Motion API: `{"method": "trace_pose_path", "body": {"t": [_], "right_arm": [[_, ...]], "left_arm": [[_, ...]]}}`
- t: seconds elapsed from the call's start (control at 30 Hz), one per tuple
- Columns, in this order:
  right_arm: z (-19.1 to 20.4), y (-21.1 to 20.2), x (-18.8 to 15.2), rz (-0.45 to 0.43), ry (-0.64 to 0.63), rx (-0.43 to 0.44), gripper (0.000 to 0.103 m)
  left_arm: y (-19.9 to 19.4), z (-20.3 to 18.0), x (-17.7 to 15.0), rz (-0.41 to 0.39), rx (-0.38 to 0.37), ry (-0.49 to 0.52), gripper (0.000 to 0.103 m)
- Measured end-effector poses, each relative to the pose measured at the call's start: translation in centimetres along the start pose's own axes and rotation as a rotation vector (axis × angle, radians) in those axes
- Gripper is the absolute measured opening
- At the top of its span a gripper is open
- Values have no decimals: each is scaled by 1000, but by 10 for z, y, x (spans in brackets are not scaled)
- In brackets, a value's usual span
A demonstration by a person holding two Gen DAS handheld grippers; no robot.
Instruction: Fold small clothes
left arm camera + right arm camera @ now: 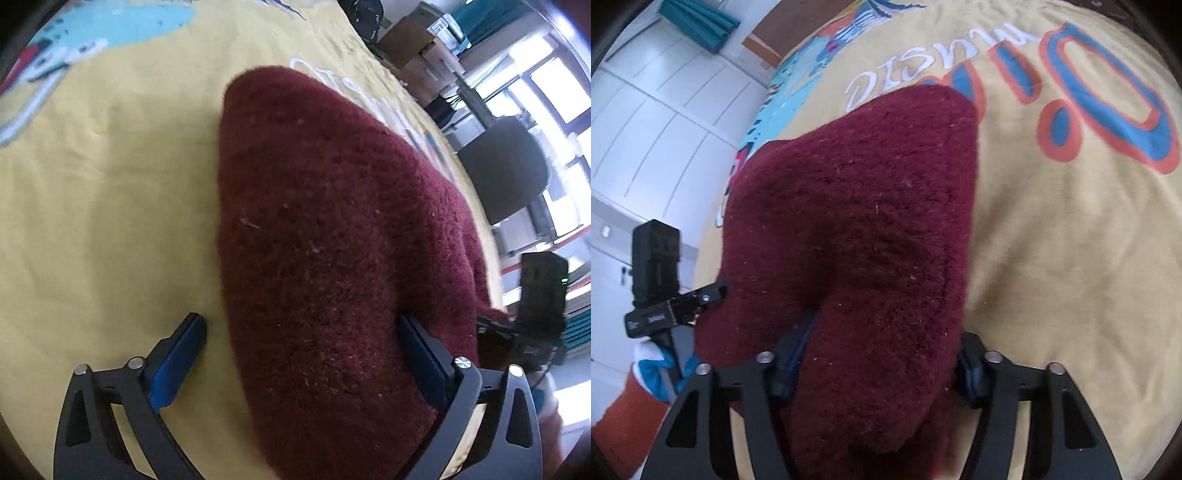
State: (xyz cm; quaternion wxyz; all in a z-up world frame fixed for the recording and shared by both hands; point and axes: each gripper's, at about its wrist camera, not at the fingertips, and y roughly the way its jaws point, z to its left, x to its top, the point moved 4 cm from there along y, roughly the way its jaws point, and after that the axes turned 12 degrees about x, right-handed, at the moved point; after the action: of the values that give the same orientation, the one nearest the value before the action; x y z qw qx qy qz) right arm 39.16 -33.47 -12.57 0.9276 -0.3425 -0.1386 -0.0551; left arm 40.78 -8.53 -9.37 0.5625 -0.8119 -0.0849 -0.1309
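Left wrist view shows the left gripper (301, 354) spread wide around a maroon cloth (332, 240) on a yellow sheet (110, 184), while the right gripper (882, 365) also stands open around it.

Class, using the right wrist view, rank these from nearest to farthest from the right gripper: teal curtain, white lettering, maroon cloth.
1. Maroon cloth: between the right gripper's fingers.
2. White lettering: on the sheet beyond the cloth.
3. Teal curtain: far upper left.

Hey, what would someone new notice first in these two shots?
A fuzzy maroon garment fills the middle of both views, lying on a yellow printed sheet. The left gripper stands wide open around it. Big orange-and-blue lettering marks the sheet upper right in the right wrist view.
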Motion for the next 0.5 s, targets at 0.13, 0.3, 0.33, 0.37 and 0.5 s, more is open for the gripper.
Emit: {"method": "trace_pose_path", "body": {"t": [0.13, 0.3, 0.33, 0.37, 0.5], "right_arm": [[8, -5, 0, -24, -10, 18, 46], [47, -16, 5, -81, -100, 39, 40], [58, -15, 7, -85, -121, 49, 40], [70, -11, 9, -83, -146, 56, 40], [101, 11, 15, -69, -188, 105, 40]], "left_arm": [[-9, -8, 5, -30, -102, -16, 61], [-45, -1, 12, -97, -138, -4, 46], [-54, 3, 13, -110, -140, -2, 46], [-62, 7, 14, -123, -138, 0, 45], [-102, 39, 11, -182, -99, -3, 45]]}}
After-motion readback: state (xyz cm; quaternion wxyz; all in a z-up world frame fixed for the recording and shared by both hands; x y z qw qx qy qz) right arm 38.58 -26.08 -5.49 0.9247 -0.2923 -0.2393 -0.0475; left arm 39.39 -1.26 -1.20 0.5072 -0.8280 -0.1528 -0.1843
